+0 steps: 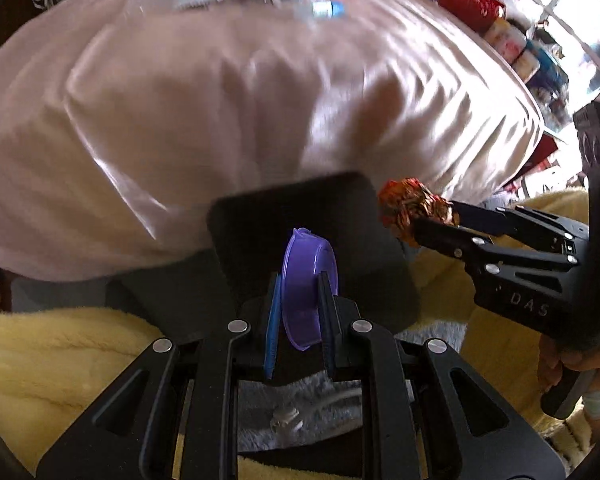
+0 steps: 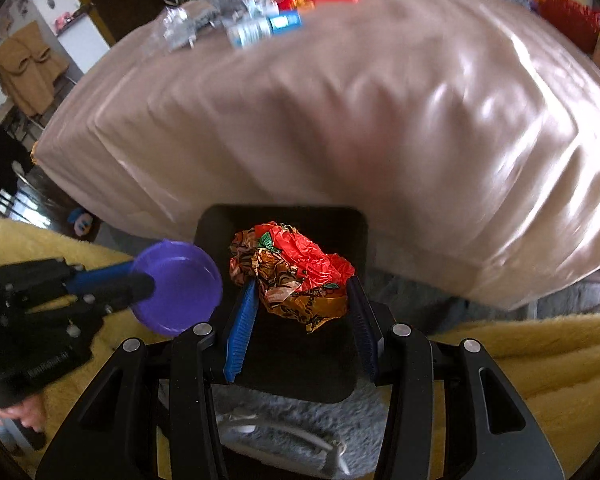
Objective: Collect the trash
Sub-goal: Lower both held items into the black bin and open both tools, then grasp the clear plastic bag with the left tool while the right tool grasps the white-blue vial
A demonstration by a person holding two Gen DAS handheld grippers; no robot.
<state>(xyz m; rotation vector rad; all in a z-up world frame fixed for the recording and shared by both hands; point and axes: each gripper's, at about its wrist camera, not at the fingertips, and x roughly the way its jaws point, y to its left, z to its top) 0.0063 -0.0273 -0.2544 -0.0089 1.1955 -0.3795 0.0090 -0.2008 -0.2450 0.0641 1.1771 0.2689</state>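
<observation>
Right wrist view is showing my right gripper [image 2: 300, 296] clamping a crumpled wrapper [image 2: 290, 276] directly over the black bin [image 2: 356, 224], ready for dropping. Beside it, my left gripper [image 1: 300, 316] is pinching a purple lid [image 1: 306, 284] edge-on, also hanging above that bin.

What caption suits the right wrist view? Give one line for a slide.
Right gripper holds a crumpled wrapper over the black bin, left gripper beside it gripping a purple lid.
</observation>
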